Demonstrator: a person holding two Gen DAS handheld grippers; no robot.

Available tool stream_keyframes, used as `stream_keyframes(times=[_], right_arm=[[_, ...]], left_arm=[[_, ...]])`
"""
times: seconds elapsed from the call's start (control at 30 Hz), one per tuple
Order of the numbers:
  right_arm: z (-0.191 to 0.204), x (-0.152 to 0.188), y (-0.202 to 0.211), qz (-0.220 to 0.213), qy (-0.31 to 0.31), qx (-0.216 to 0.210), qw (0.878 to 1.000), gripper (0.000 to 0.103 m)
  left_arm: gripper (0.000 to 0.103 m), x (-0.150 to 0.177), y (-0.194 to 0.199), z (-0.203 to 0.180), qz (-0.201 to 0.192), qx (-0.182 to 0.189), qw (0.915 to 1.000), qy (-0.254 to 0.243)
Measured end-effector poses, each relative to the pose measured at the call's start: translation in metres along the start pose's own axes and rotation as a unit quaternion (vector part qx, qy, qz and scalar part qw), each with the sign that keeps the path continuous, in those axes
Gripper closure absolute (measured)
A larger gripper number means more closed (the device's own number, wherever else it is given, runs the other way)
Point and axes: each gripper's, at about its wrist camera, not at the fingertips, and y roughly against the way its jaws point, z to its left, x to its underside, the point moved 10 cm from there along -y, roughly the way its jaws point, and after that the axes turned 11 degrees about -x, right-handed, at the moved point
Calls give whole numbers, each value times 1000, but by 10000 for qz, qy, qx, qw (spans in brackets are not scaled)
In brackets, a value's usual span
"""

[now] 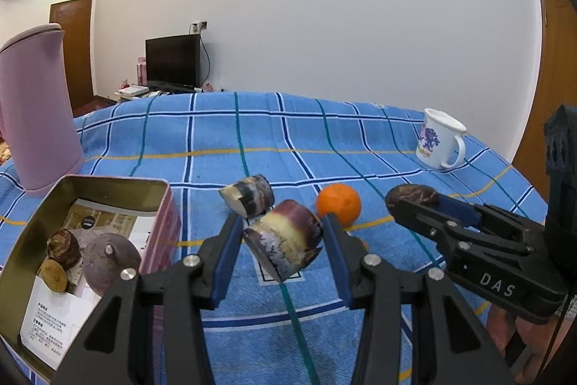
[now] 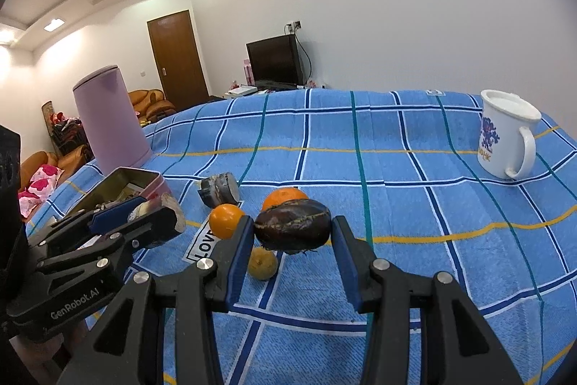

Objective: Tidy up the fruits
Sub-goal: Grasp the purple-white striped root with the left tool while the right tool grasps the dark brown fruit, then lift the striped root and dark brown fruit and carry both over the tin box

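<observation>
My left gripper (image 1: 283,227) is shut on a short purple-and-yellow sugarcane piece (image 1: 285,242), held just right of the open tin (image 1: 32,222). The tin holds two dark brown fruits and a small yellowish one. My right gripper (image 2: 293,227) is shut on a dark brown wrinkled fruit (image 2: 293,229) above the blue checked cloth (image 2: 396,204). On the cloth lie a second sugarcane piece (image 2: 219,189), two oranges (image 2: 225,221) (image 2: 285,196) and a small yellowish fruit (image 2: 262,263). The left wrist view shows one orange (image 1: 339,204) and the other cane piece (image 1: 249,199).
A tall pink kettle (image 1: 36,110) stands behind the tin at the left. A white mug (image 2: 505,136) with a purple print sits far right on the cloth. Beyond the table are a dark screen (image 1: 173,62), a white wall and a brown door.
</observation>
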Motion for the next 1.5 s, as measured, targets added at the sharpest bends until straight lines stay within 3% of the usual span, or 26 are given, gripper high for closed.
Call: stream_keyframes(times=[1.5], right_arm=[[22, -12, 34, -795, 578, -41, 9951, 57]], left_arm=[[55, -12, 35, 1, -894, -261, 9956, -109]])
